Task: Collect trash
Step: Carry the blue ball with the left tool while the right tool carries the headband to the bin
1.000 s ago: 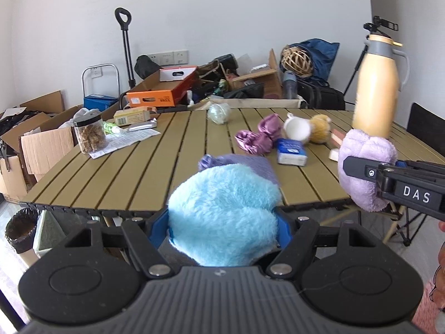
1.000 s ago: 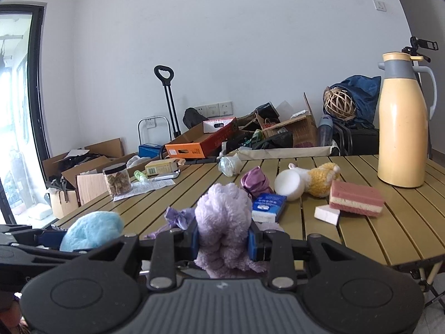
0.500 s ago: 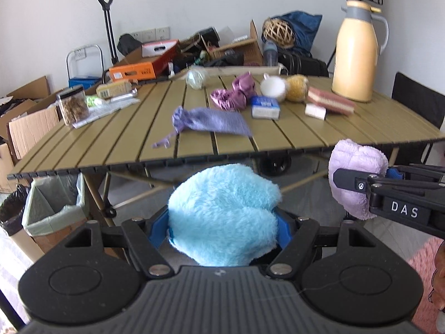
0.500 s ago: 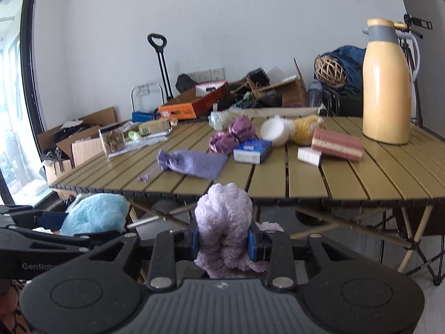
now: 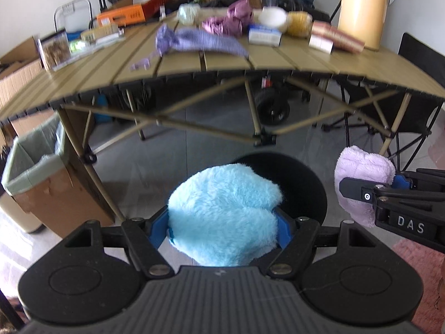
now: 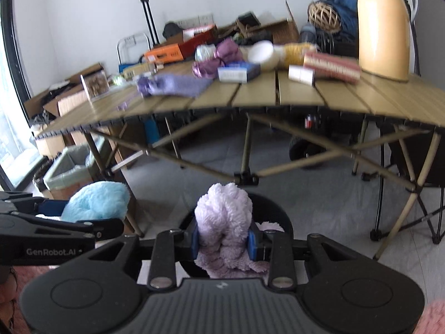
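My left gripper (image 5: 222, 222) is shut on a fluffy light-blue ball (image 5: 222, 217), held below table height over a round black container (image 5: 303, 183) on the floor. My right gripper (image 6: 224, 240) is shut on a fluffy lilac ball (image 6: 222, 217), over the same black container (image 6: 278, 220). The right gripper with its lilac ball (image 5: 361, 178) shows at the right of the left wrist view. The left gripper with its blue ball (image 6: 94, 200) shows at the left of the right wrist view.
A slatted folding table (image 5: 222, 64) stands ahead, above gripper level, with a purple pouch (image 5: 194, 41), a blue box (image 5: 264, 34), a yellow jug (image 5: 364, 5) and other items. A lined cardboard bin (image 5: 30, 167) stands at the left. A black chair (image 5: 417, 83) stands at the right.
Both grippers have dropped from table height to well below the table's edge, still holding their balls. The black container has come into view beneath them.
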